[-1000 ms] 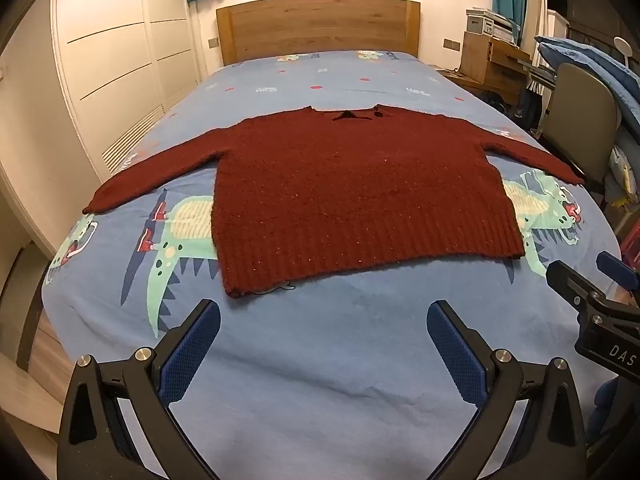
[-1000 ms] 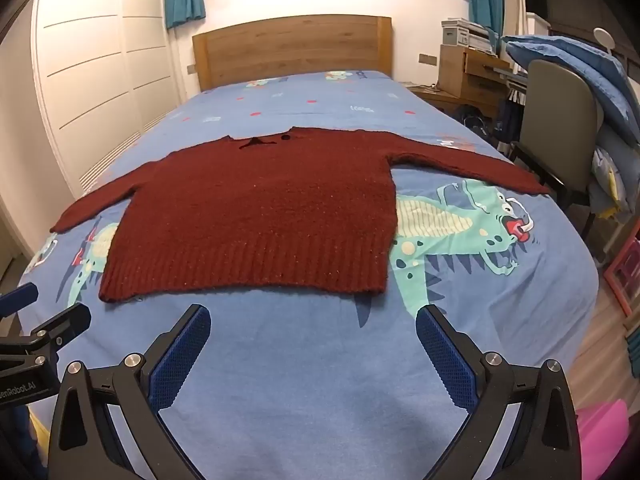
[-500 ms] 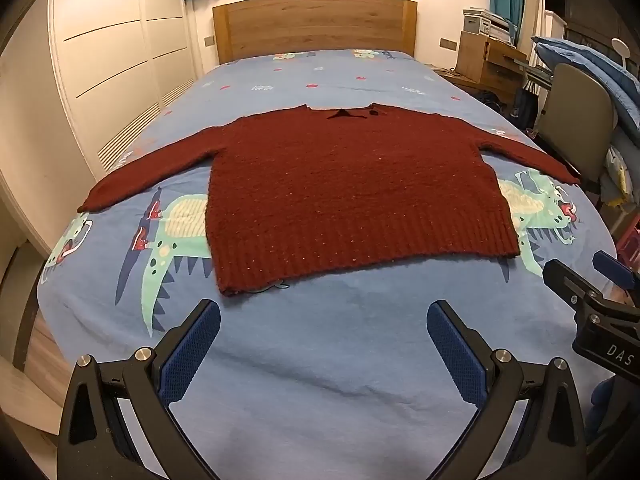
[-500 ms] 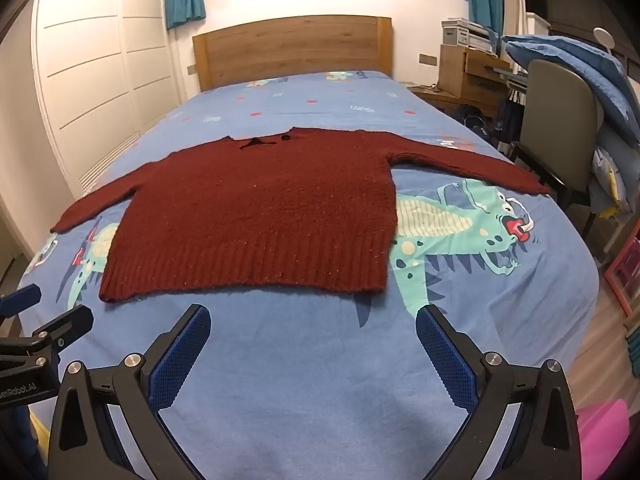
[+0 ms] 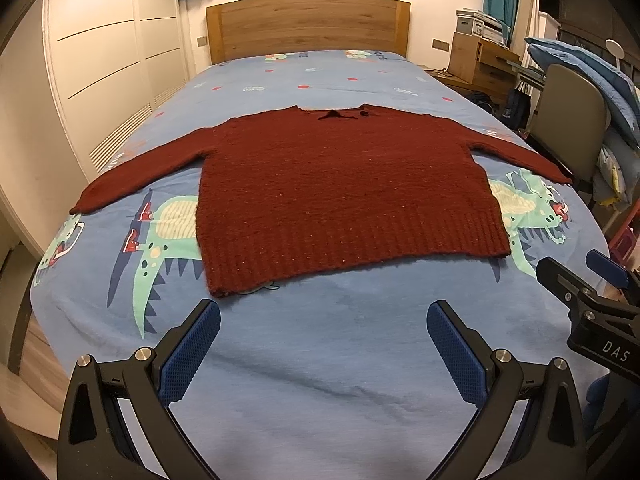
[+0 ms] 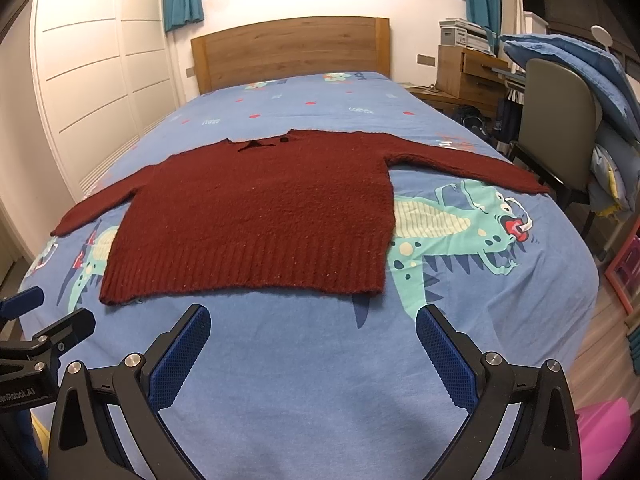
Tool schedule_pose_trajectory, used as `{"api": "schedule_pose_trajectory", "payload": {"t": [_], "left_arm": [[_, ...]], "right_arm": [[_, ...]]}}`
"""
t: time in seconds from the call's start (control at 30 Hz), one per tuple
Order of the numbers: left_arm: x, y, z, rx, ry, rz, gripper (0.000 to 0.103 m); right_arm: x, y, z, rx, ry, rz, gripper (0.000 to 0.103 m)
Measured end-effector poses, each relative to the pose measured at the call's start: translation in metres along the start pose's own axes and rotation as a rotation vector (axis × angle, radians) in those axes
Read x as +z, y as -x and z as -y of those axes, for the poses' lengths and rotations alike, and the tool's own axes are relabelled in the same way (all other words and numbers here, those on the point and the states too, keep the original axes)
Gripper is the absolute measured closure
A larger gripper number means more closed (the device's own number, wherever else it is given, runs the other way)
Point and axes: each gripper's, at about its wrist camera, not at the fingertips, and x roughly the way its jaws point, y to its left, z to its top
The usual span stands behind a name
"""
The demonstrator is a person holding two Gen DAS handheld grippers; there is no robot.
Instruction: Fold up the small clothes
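A dark red knitted sweater (image 5: pixel 340 192) lies flat on the blue dinosaur bedsheet (image 5: pixel 320 360), sleeves spread to both sides, ribbed hem toward me. It also shows in the right wrist view (image 6: pixel 264 216). My left gripper (image 5: pixel 323 332) is open and empty, held above the sheet just short of the hem. My right gripper (image 6: pixel 313 336) is open and empty, also just short of the hem. The right gripper (image 5: pixel 592 300) shows at the right edge of the left wrist view; the left gripper (image 6: pixel 36 344) shows at the left edge of the right wrist view.
A wooden headboard (image 5: pixel 308 24) stands at the far end. White wardrobe doors (image 5: pixel 104 72) line the left side. A chair (image 6: pixel 560 120) with blue bedding (image 6: pixel 576 64) and a wooden desk (image 6: pixel 468 72) stand on the right. A pink box (image 6: pixel 600 440) sits on the floor.
Both grippers have drifted slightly forward toward the sweater's hem. Both stay open. The sweater has not moved.
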Motion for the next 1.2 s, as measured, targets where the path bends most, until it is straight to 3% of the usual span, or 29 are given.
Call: {"api": "schedule_pose_trajectory", "payload": {"t": [1.2], "left_arm": [[0.0034, -0.0063, -0.004, -0.041, 0.014, -0.021, 0.001]], "right_arm": [[0.0055, -0.0034, 0.0048, 0.001, -0.008, 0.0, 0.0]]}}
